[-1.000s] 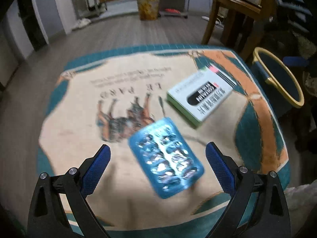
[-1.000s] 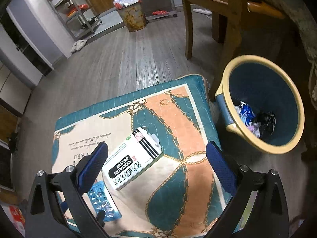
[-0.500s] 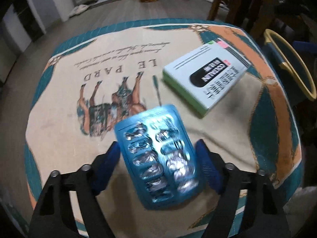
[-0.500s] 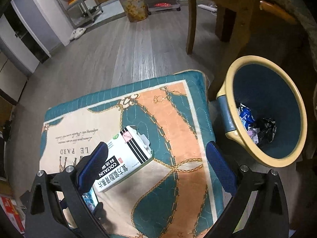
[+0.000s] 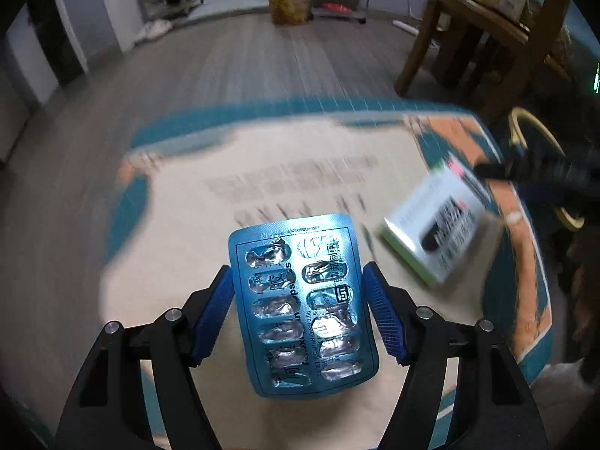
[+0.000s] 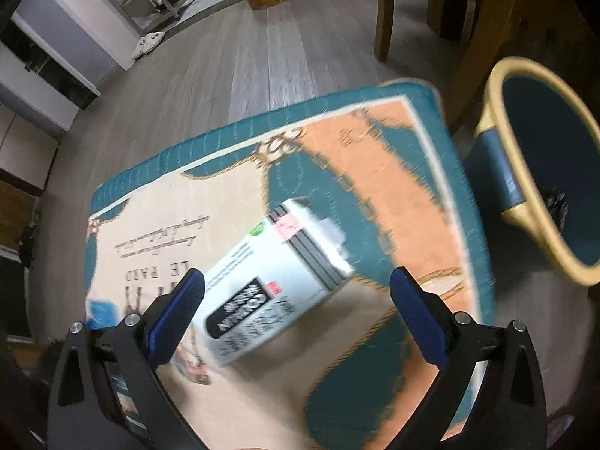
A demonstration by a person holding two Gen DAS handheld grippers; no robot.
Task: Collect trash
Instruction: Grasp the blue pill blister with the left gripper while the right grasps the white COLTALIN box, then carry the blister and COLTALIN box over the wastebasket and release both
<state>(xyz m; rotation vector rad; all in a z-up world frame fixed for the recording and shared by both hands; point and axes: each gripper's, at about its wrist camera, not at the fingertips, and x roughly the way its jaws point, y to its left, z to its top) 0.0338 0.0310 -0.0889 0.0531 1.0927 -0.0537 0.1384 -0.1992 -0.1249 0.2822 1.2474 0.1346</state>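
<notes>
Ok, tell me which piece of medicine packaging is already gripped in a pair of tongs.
The blue blister pack, clamped in the left tongs. The white medicine box lies free on the cushion, under the open right tongs.

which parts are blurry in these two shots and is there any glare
Left wrist view: the blister pack in the left gripper is sharp, with glare on its foil pockets, while the cushion and medicine box behind are motion-smeared. Right wrist view: the box, cushion print and bin rim are blurred; the right gripper stays crisp; no strong glare.
</notes>
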